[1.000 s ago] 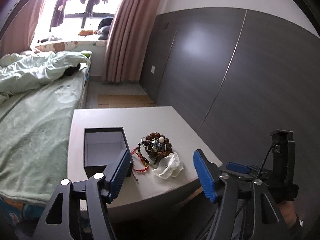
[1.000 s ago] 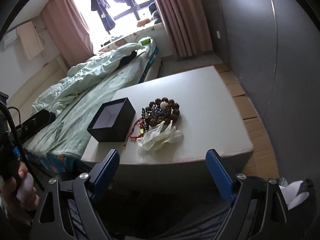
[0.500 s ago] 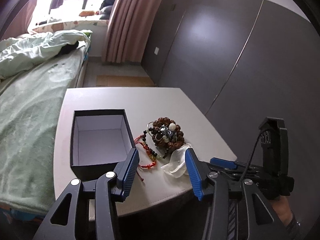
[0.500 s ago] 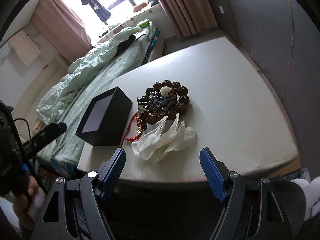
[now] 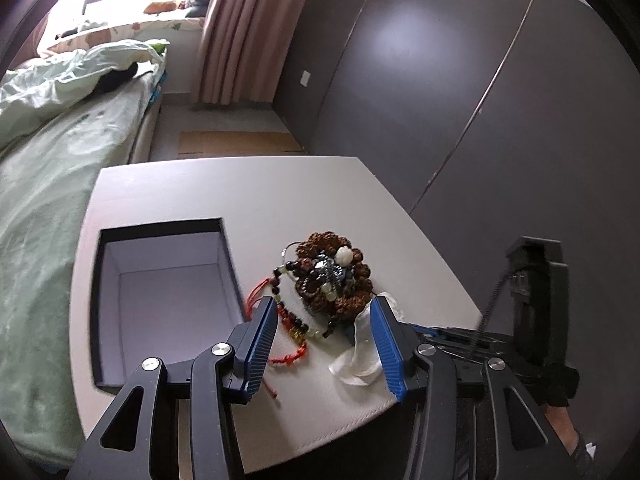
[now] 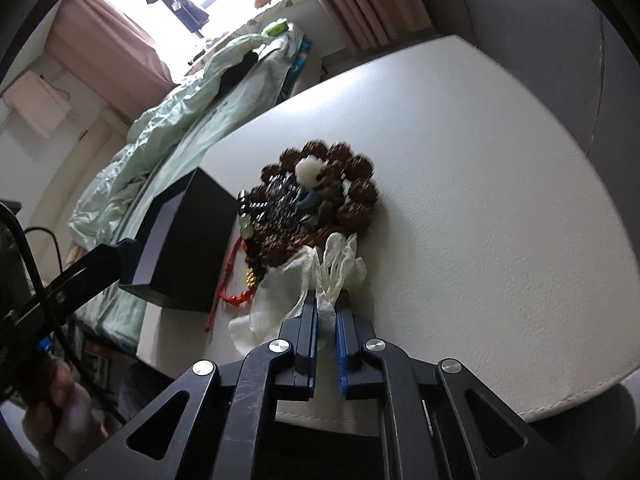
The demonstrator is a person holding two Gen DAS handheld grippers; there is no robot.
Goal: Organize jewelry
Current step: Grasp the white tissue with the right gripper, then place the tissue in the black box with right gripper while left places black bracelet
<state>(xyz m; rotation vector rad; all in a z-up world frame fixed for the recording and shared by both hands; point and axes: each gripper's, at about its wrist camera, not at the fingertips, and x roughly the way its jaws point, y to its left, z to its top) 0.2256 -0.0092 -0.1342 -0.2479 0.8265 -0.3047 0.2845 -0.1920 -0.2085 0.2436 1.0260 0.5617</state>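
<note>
A heap of brown and dark bead bracelets (image 5: 328, 276) (image 6: 316, 200) lies mid-table on the white table (image 5: 240, 192). A red cord bracelet (image 5: 292, 336) (image 6: 236, 280) trails from it towards an open black box (image 5: 160, 292) (image 6: 188, 232) with a pale, bare inside. A crumpled white pouch (image 5: 360, 360) (image 6: 288, 284) sits at the heap's near side. My left gripper (image 5: 323, 308) hovers open just above the red bracelet and the heap's near edge, its pads touching nothing. My right gripper (image 6: 326, 312) is shut on a fold of the white pouch.
A bed with pale green bedding (image 5: 36, 200) runs along the table's left side. Dark wardrobe panels (image 5: 460, 100) stand to the right, pink curtains (image 5: 240, 32) at the back. The table's near edge (image 6: 560, 396) lies just under both grippers.
Both grippers came forward and down to the heap. The right jaws closed from wide apart onto the white pouch. The left jaws narrowed somewhat.
</note>
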